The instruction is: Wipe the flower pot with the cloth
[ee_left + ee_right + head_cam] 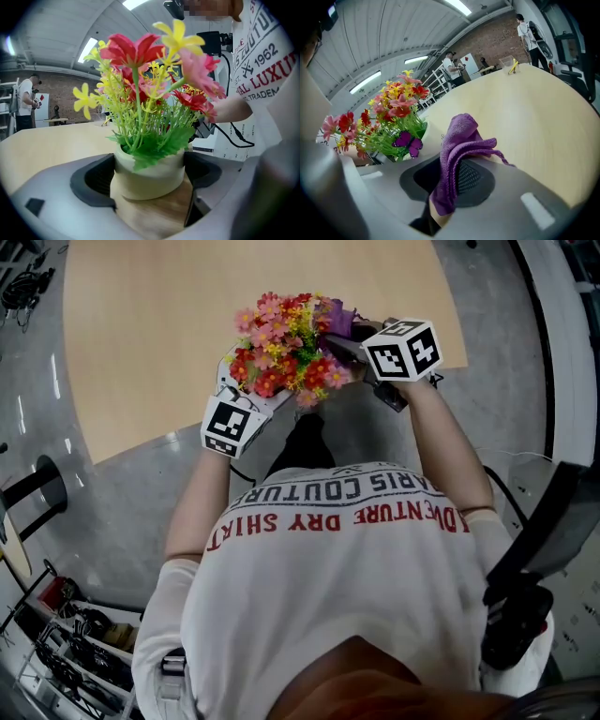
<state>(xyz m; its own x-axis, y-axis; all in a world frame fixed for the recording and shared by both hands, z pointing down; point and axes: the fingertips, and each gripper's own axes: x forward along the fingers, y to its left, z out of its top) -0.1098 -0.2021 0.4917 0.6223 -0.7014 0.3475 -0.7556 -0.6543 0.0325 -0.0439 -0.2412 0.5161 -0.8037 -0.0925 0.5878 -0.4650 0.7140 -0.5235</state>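
A pale cream flower pot [149,178] with red, pink and yellow artificial flowers [284,343] is clamped between the dark pads of my left gripper [147,180], lifted over the near edge of the wooden table [187,324]. My left gripper [246,399] sits at the bouquet's left side in the head view. The right gripper [450,183] is shut on a purple cloth [461,150], which bunches up above its jaws. In the head view the right gripper [361,357] and the cloth [339,319] press against the bouquet's right side. The flowers [389,117] and a purple butterfly ornament [408,143] show left of the cloth.
The round light wooden table spreads ahead of me, with grey floor [122,512] around it. Cables and gear lie at the lower left [75,634]. A black stand [539,549] is at my right. People stand far off in the workshop [452,65].
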